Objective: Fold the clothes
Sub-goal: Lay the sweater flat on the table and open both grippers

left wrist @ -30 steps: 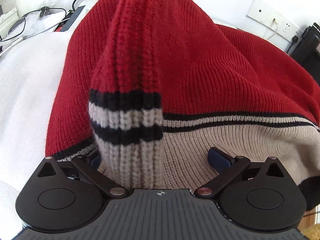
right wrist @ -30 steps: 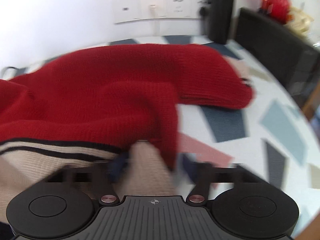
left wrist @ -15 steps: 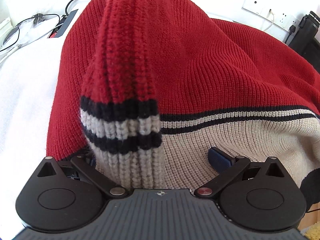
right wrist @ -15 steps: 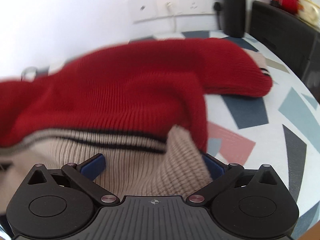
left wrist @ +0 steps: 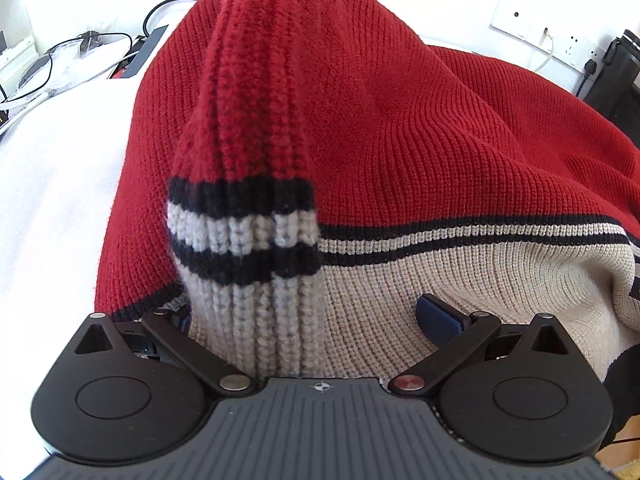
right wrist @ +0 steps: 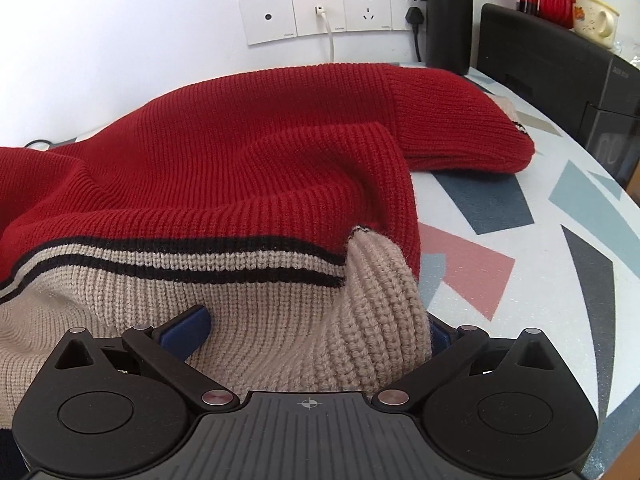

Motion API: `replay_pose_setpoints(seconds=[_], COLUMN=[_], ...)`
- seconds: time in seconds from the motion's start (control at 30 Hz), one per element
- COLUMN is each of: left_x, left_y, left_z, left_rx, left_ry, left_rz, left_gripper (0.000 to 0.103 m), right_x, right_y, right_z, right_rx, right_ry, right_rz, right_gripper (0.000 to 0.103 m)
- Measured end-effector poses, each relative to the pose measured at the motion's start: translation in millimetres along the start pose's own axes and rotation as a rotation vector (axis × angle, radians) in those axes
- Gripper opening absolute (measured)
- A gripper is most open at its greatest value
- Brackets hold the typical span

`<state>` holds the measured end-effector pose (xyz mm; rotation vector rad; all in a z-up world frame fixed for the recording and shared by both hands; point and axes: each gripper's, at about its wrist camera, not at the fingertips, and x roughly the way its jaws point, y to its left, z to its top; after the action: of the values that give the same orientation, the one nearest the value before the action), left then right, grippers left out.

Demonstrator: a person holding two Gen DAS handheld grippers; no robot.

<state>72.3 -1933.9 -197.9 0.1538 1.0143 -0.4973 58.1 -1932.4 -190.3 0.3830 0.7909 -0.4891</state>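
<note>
The sweater (right wrist: 224, 184) fills the lower and middle of both wrist views, its beige hem bunched right against my jaws and its red body spreading away over the patterned bench (right wrist: 520, 248). A second ago my right gripper (right wrist: 316, 330) was narrower around the hem corner; now its jaws stand wide, the blue pads clear on either side of a loose beige hump that sits between them, so I judge that I have let go of this corner. My left gripper (left wrist: 304, 316) looks unchanged: jaws wide, the striped cuff (left wrist: 244, 232) of a sleeve standing up between them, one pad hidden behind the knit. Farther off, at the upper right of the right view, the other sleeve (right wrist: 460, 128) lies flat on the bench. This fold looks laid down; the next needs a fresh grip.
</note>
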Motion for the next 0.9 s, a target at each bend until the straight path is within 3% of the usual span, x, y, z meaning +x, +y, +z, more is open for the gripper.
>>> replay_pose_setpoints(seconds=[0.73, 0.9], left_x=[5.5, 7.3], left_y=[-4.4, 2.5], left_z=[6.9, 0.2], left_rx=[-0.022, 0.095], left_ry=[0.024, -0.050], left_rz=[0.040, -0.032], left_gripper=[0.103, 0.103], right_x=[-3.1, -1.8], right_y=[0.3, 4.7], right_z=[-0.2, -2.0], right_rx=[0.002, 0.004], right_ry=[0.004, -0.012], right_rz=[0.000, -0.025], right_gripper=[0.102, 0.102])
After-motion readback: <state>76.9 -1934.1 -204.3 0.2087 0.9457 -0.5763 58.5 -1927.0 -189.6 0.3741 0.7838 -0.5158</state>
